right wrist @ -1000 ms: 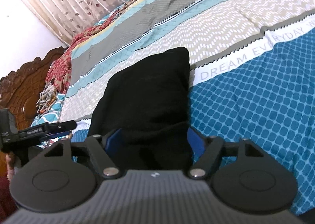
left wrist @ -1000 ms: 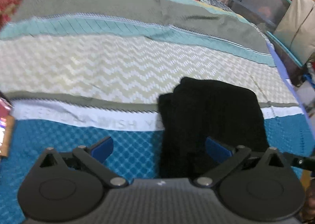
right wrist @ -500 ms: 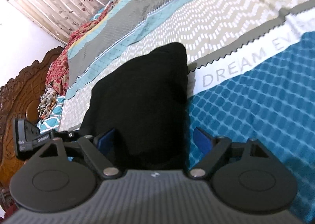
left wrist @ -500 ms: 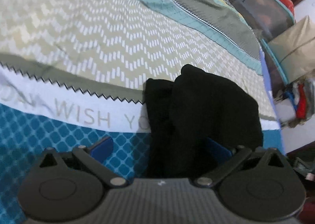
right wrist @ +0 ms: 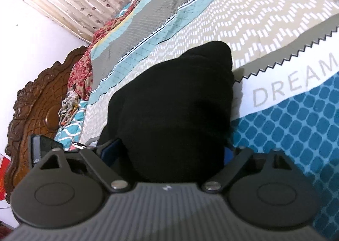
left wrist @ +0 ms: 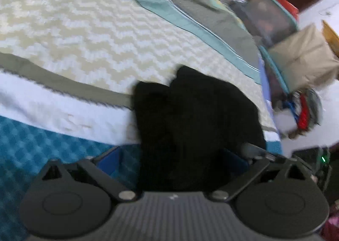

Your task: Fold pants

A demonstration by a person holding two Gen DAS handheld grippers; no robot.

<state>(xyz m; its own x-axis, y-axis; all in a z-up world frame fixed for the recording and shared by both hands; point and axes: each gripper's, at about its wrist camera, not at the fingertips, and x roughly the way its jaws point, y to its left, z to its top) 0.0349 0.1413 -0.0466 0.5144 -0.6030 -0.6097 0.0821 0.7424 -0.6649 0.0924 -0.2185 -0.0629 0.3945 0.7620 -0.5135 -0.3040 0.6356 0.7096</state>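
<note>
The black pants (left wrist: 195, 118) lie folded into a thick bundle on the patterned bedspread (left wrist: 84, 35). My left gripper (left wrist: 171, 156) is open, its blue pads either side of the bundle's near end; the right pad is partly hidden by cloth. In the right wrist view the same pants (right wrist: 175, 105) fill the centre. My right gripper (right wrist: 169, 152) is open and straddles their near end, with the cloth between the blue pads. Whether either pad touches the cloth I cannot tell.
A carved wooden headboard (right wrist: 36, 101) and red patterned pillows (right wrist: 84, 67) stand at the bed's left end. Storage boxes and a beige cushion (left wrist: 300, 57) sit past the bed's right edge. The other gripper's body (right wrist: 42, 148) shows at the left.
Both grippers have moved in closer over the pants' near end, so the bundle now fills more of each view. The left view has swung and blurred. Both grippers stay open.
</note>
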